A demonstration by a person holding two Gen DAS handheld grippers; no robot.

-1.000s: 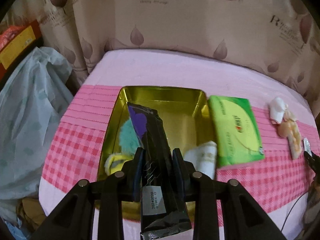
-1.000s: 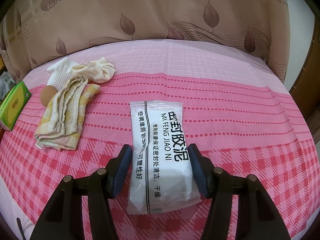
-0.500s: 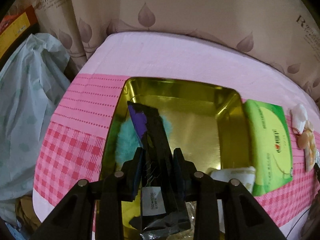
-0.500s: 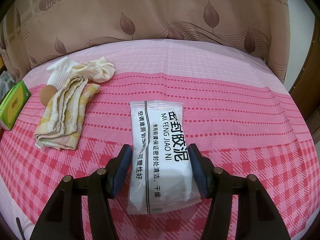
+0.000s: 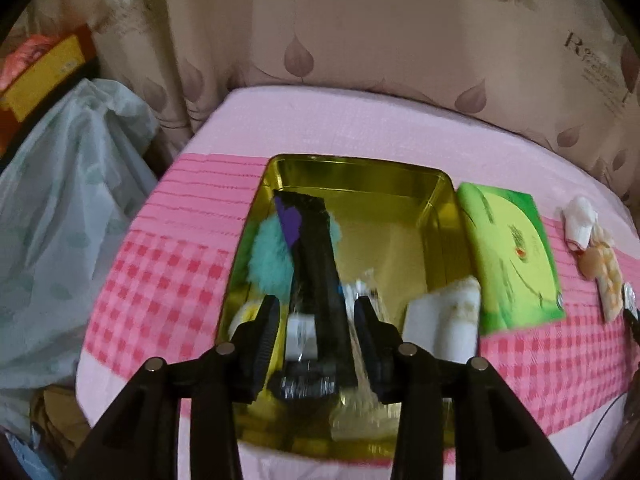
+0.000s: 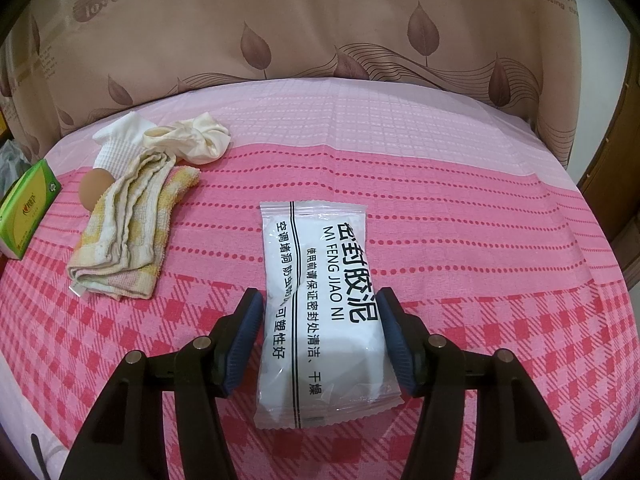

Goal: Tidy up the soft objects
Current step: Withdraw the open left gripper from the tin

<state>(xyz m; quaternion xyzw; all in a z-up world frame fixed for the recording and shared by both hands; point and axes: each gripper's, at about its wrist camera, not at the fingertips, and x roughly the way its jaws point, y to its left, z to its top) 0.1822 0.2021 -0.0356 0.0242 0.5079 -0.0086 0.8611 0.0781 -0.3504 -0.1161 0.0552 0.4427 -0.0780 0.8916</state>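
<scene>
Left wrist view looks down into a gold tin [image 5: 436, 216] on a worktop covered by a pink checked cloth [image 5: 160, 280]. The left gripper [image 5: 316, 328] hangs over the tin's near end, and its jaws have just been opening: a long black packet [image 5: 316, 264] lies between them with a clear gap on each side, so the pads no longer press it. The packet rests in the tin, propped across a teal fluffy ball [image 5: 268, 264]. A white folded cloth [image 5: 444, 324] leans at the tin's near right corner; the picture is blurred there, so what else lies under the packet is hard to make out. A green tissue pack [image 5: 508, 256] sits just beside the tin's right wall.

Right wrist view shows the right gripper [image 6: 320, 336] half open, straddling the near part of a white sealed pouch [image 6: 320, 300] that lies flat on the cloth; whether the pads actually touch its edges I cannot tell. To the left lie a folded yellowish towel [image 6: 128, 236], a cream scrunchie [image 6: 196, 140] and an egg [image 6: 94, 188].
</scene>
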